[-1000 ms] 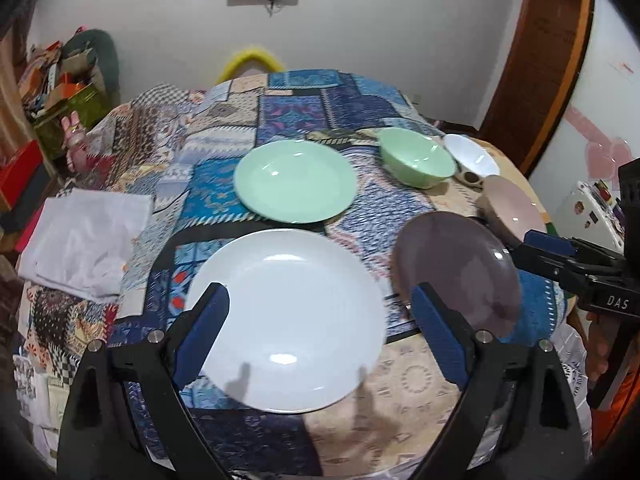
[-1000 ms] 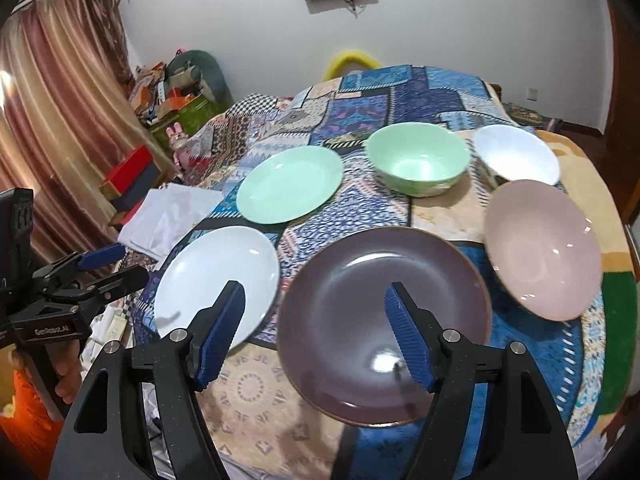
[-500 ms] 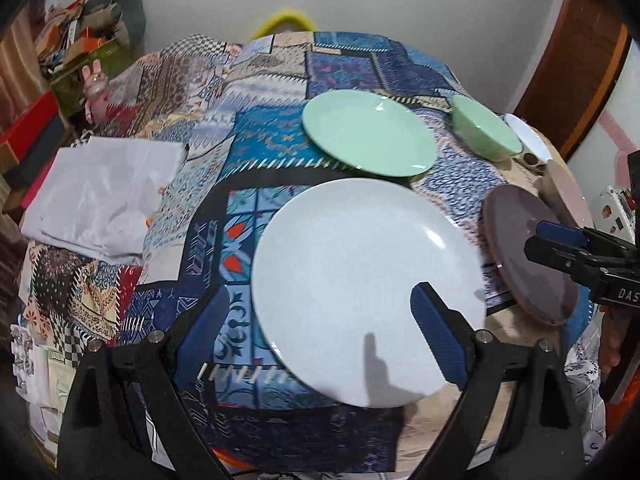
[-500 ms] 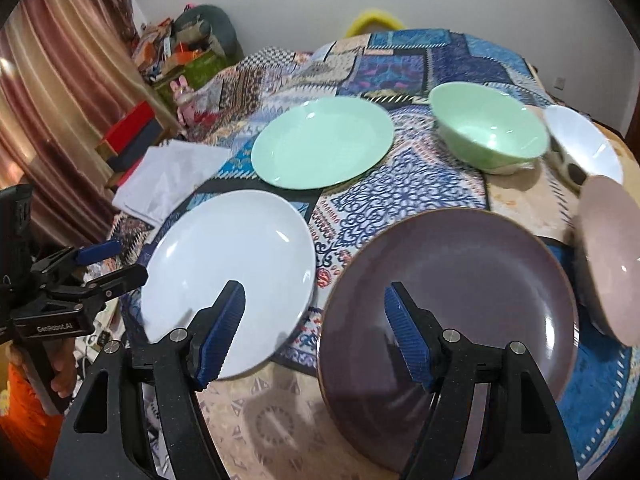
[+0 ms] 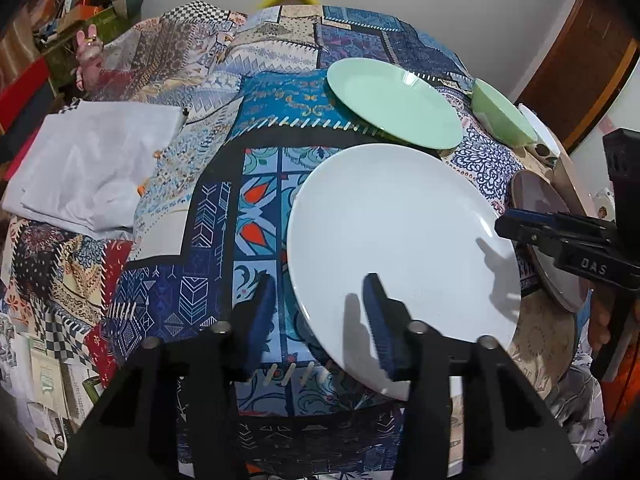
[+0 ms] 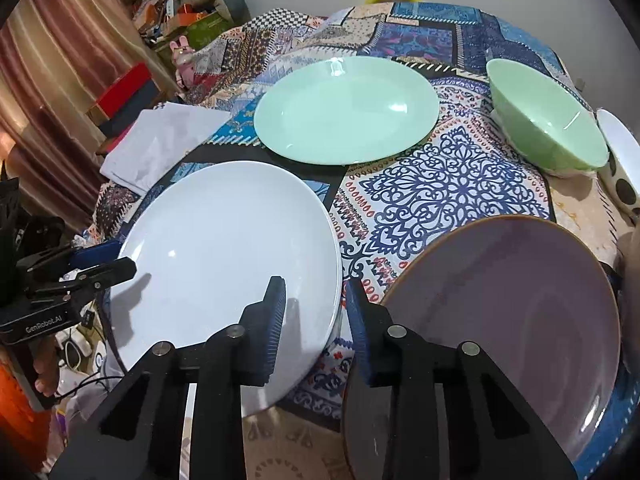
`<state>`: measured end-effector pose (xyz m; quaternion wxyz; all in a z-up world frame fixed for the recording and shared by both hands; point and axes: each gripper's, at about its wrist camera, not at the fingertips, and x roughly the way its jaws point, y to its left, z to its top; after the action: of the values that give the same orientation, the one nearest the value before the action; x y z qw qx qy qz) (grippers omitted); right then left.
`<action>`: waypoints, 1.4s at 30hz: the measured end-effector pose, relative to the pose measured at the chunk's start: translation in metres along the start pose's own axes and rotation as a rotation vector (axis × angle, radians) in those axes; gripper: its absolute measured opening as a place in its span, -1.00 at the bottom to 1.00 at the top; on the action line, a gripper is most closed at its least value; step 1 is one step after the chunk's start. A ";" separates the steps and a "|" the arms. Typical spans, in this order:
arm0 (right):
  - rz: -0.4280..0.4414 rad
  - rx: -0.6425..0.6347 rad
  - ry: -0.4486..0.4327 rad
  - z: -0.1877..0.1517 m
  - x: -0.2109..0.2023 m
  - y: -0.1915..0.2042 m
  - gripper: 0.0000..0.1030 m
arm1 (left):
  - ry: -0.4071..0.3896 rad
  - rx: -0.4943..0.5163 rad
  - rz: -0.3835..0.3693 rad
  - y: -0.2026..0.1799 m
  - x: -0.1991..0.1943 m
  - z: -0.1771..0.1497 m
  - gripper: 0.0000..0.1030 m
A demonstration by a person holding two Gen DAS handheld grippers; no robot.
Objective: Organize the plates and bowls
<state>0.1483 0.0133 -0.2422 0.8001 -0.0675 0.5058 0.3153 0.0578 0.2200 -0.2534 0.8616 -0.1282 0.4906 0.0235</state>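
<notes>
Evidently set on stacking, the left gripper straddles the white plate's seven-o'clock rim, jaws unclosed, while the right gripper brackets the purple plate's nine-o'clock rim, likewise unclamped.

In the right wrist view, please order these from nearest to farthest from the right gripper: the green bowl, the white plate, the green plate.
From the right gripper:
1. White plate, at the left finger, nearest.
2. Green plate, farther back, centre of the table.
3. Green bowl, far right; it looks farthest, though not by much over the green plate.
</notes>
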 end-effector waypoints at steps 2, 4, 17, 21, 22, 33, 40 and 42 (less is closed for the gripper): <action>-0.005 0.002 0.008 0.001 0.004 0.000 -0.49 | 0.007 -0.006 -0.011 0.002 0.002 -0.001 -0.27; -0.013 -0.005 0.013 0.002 0.005 0.002 -0.52 | 0.015 -0.010 -0.020 0.004 0.004 -0.003 -0.32; 0.033 0.018 0.058 0.002 0.017 0.007 -0.52 | 0.037 -0.033 -0.036 0.014 0.006 -0.006 -0.50; 0.043 0.020 0.067 -0.001 0.019 0.008 -0.52 | 0.049 -0.047 -0.054 0.018 0.007 -0.006 -0.50; 0.043 0.019 0.068 -0.001 0.019 0.008 -0.52 | 0.049 -0.046 -0.054 0.018 0.007 -0.006 -0.50; 0.030 0.004 0.046 0.000 0.022 0.013 -0.51 | 0.042 -0.047 -0.029 0.013 0.009 -0.005 -0.46; 0.038 0.016 0.028 -0.004 0.016 0.009 -0.56 | 0.037 -0.055 -0.022 0.011 0.008 -0.005 -0.46; 0.034 0.011 0.017 -0.004 0.013 0.008 -0.56 | 0.038 -0.056 -0.028 0.010 0.007 -0.005 -0.45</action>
<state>0.1440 0.0237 -0.2535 0.7908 -0.0573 0.5152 0.3256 0.0556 0.2279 -0.2634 0.8484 -0.1596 0.5041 0.0229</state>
